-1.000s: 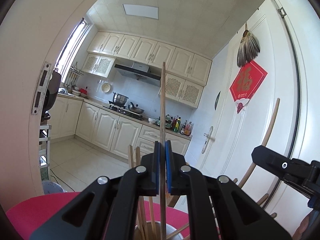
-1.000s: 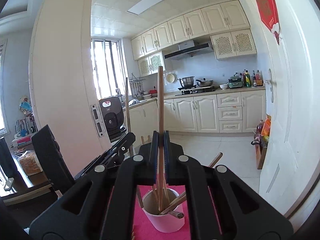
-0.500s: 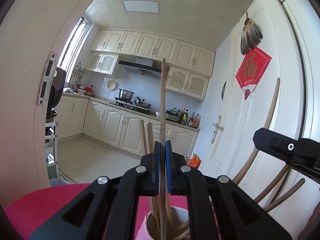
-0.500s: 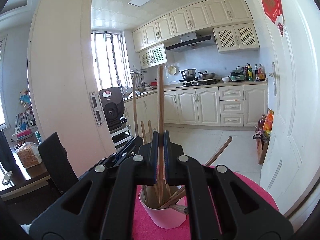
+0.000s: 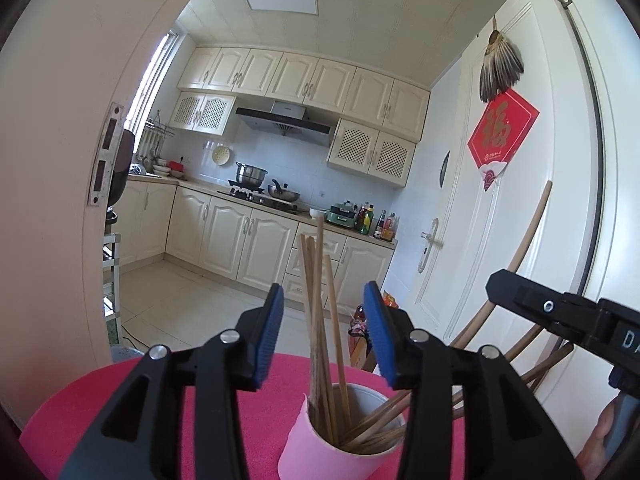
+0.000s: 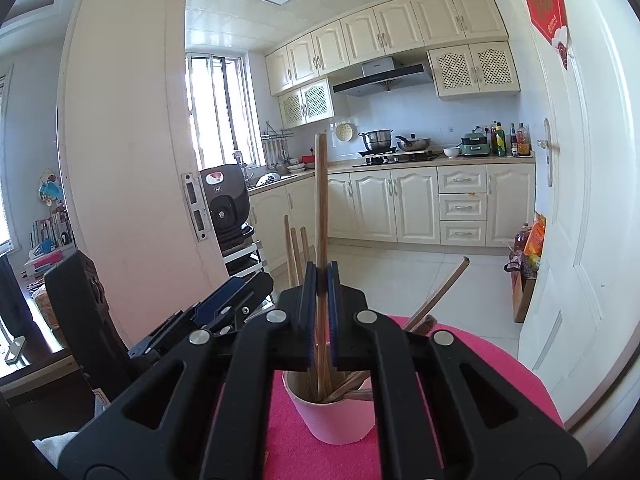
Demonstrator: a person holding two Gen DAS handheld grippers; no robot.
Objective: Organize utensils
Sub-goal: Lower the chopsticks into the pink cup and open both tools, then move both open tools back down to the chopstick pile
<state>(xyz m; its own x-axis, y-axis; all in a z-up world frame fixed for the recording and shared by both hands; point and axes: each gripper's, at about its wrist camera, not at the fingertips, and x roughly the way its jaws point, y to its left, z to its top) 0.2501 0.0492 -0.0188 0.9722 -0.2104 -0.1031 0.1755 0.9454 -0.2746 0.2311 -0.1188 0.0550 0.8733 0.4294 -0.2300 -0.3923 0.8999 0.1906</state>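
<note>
A pink cup (image 5: 304, 446) stands on a pink mat (image 5: 120, 392) and holds several wooden chopsticks (image 5: 320, 320). My left gripper (image 5: 323, 340) is open just above the cup, its blue pads either side of the upright chopsticks without touching them. My right gripper (image 6: 320, 276) is shut on one wooden chopstick (image 6: 321, 200), held upright with its lower end inside the cup (image 6: 336, 420). The right gripper's body shows at the right of the left wrist view (image 5: 568, 316), and the left gripper at the left of the right wrist view (image 6: 224, 312).
The mat lies on a round table. A white door (image 5: 520, 200) stands close on the right, and a door edge (image 5: 104, 160) on the left. A kitchen with cabinets lies beyond. A dark side table (image 6: 24, 344) is at the left.
My left gripper has opened and let go of its chopstick, which now stands in the cup. My right gripper has lowered its chopstick further into the cup.
</note>
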